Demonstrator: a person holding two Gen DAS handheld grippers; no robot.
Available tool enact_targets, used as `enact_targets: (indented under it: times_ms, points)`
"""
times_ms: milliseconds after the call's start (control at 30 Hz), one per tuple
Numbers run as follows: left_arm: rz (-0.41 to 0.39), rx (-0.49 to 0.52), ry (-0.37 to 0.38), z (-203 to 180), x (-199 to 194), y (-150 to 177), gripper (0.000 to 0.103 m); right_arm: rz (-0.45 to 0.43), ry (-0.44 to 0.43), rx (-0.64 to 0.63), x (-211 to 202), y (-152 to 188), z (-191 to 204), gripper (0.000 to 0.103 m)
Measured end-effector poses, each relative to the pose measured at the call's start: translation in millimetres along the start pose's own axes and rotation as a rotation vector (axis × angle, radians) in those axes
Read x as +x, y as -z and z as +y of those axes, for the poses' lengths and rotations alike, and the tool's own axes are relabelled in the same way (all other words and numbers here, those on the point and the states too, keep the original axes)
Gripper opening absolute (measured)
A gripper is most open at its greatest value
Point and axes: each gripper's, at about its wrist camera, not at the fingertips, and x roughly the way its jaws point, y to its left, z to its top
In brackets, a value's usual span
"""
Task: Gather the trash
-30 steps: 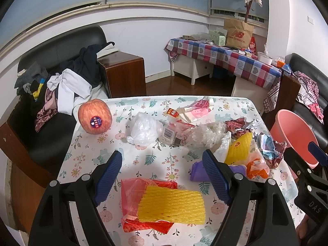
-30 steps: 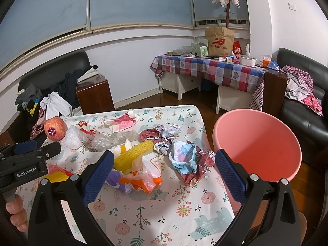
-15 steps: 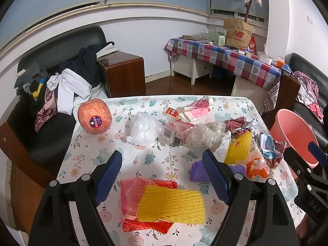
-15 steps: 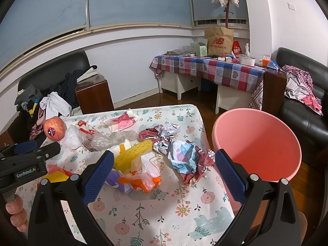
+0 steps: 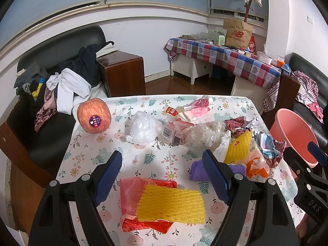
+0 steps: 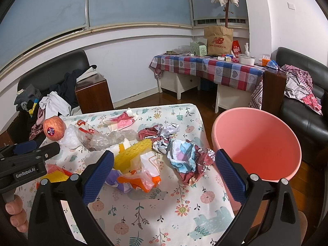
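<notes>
- Your left gripper (image 5: 163, 172) hangs over the near part of the table (image 5: 88, 149) with its blue pads spread wide and nothing between them.
- Just below and between those pads lies a yellow foam net (image 5: 171, 206) on top of a red plastic wrapper (image 5: 131, 190); neither touches the pads.
- Your right gripper (image 6: 164, 171) is likewise gaping and empty, held over the table's right side.
- Between its pads you have an orange-and-white plastic bag (image 6: 139, 179) against a purple scrap (image 6: 113, 179), with a second yellow foam net (image 6: 133, 150) propped just behind them.
- Right of that sits a crumpled blue, white and maroon paper wad (image 6: 188, 160), close to the table edge.
- The pink bin (image 6: 258, 143) stands off the table's right edge, just beside that wad, mouth up.
- Farther back across the middle are a clear crinkled wrapper (image 5: 207, 132), a labelled packet (image 5: 174, 132) and a white plastic bag (image 5: 143, 130), all crowded together.
- A pink-and-white wrapper (image 5: 196, 109) lies near the far edge.
- At the far left corner an apple (image 5: 93, 118) with a sticker stands well apart from the litter.
</notes>
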Motion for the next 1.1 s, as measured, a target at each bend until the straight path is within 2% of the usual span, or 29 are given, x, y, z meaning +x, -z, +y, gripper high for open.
enact_targets:
  times_ms: [500, 700, 1100]
  points:
    - [-0.007, 0.0, 0.008, -0.8, -5.6, 0.9, 0.079, 0.005, -0.01, -0.003, -1.7, -5.4, -3.4, 0.099]
    - [-0.027, 0.003, 0.021, 0.0, -5.8, 2.3, 0.077, 0.01, -0.022, -0.003, -0.7, 5.2, -4.6, 0.099]
    - [-0.001, -0.035, 0.051, 35.0, -15.5, 16.2, 0.076, 0.046, -0.093, -0.034, 1.9, 8.2, 1.8, 0.099]
